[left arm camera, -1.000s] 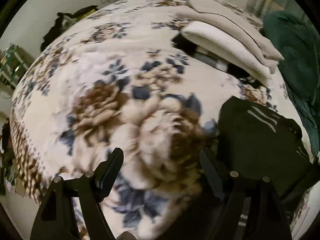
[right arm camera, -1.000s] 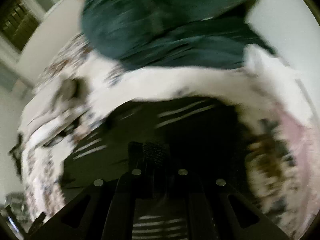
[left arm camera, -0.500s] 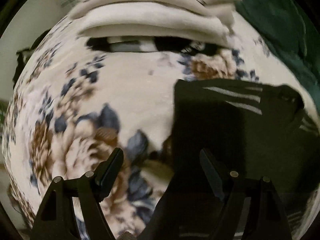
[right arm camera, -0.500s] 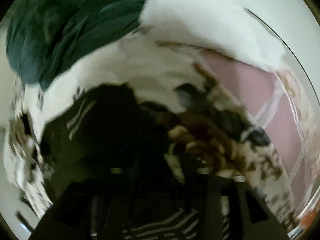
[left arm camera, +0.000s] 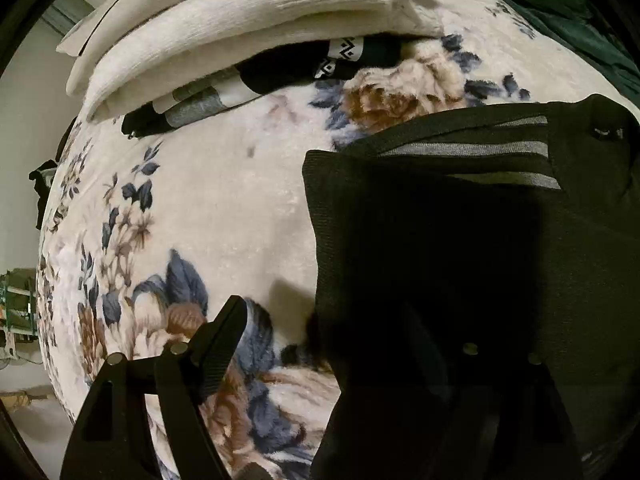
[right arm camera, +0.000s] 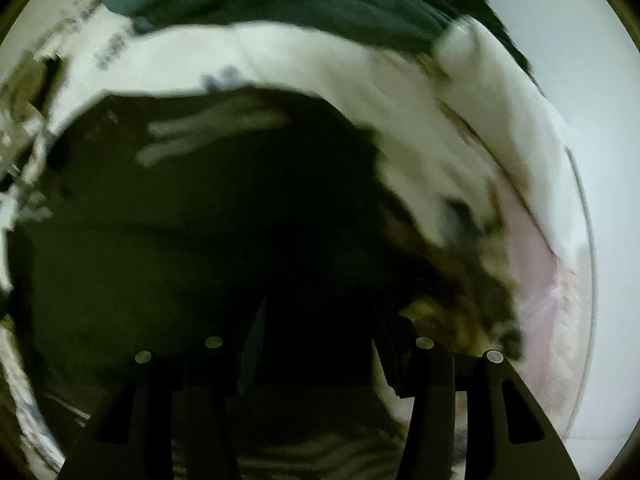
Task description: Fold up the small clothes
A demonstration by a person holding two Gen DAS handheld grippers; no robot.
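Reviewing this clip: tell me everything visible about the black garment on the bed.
The black garment is a dark knit piece with a ribbed left edge and grey stripes across its upper part. It lies mostly flat on the floral blanket, near the stack of folded cream clothes but apart from it. The open left gripper straddles its left edge, one finger over blanket, the other over fabric. The right view is blurred; its gripper is over the garment, open.
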